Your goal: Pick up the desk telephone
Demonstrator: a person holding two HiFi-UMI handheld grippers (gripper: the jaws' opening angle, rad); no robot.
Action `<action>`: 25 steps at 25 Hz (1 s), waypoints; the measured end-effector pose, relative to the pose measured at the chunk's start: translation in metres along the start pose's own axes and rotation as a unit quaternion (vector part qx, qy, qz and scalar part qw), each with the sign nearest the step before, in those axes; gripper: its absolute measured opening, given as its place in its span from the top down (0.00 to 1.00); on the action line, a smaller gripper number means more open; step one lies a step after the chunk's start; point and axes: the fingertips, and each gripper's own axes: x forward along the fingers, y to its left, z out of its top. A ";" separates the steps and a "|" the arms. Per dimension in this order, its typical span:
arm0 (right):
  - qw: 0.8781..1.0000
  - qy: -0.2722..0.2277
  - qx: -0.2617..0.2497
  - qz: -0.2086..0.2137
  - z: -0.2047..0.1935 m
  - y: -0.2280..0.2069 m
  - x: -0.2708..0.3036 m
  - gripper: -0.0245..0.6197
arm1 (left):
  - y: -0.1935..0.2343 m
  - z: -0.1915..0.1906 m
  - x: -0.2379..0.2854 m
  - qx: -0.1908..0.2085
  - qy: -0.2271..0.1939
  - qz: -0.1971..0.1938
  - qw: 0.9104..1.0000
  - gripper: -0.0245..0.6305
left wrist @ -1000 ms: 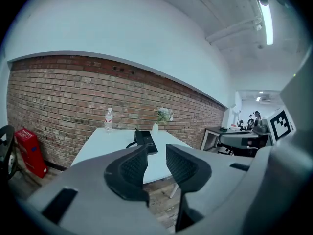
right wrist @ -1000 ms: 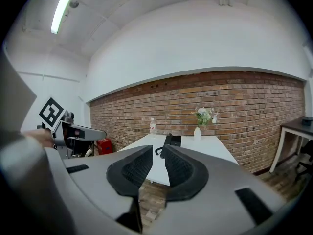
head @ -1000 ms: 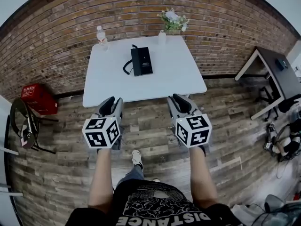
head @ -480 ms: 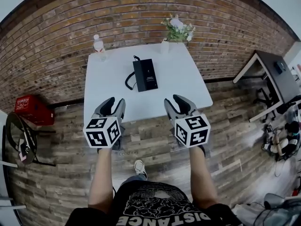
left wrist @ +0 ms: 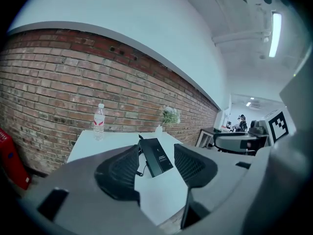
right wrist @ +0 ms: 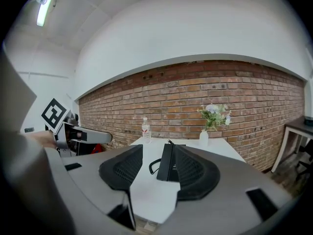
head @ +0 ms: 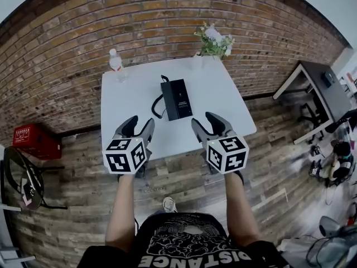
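Desk telephone (head: pixel 176 99): black and flat, lying near the middle of the white table (head: pixel 131 88), long side running from the table's near edge toward its far edge; nothing touches it.
Cord (head: pixel 158 106): black, looping on the table top against the telephone's left side.
Left gripper (head: pixel 140 124): released, its jaws opening with nothing pressed between them; it hovers over the table's near edge, left of centre. Its own view shows the telephone through the gap, well beyond the tips.
Right gripper (head: pixel 205 121): released too, jaws opening and empty; over the table's near edge, right of centre, with the telephone ahead of its tips.
Water bottle (head: pixel 115 60): upright at the table's far left corner.
Vase of flowers (head: pixel 213 38): at the table's far edge, toward the right.
Brick wall (head: pixel 72 43): directly behind the table.
Red crate (head: pixel 36 140): on the floor, well to the table's left.
Dark desk (head: pixel 326 85): well to the table's right.
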 end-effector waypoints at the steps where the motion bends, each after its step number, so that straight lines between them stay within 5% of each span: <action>1: 1.000 -0.001 -0.001 -0.002 0.002 0.001 0.004 0.67 | 0.003 0.001 0.003 0.000 0.001 -0.003 1.000 0.64; 25: 0.999 0.028 0.020 0.015 -0.008 -0.042 0.085 0.61 | 0.034 -0.014 0.091 -0.022 0.049 -0.032 0.998 0.64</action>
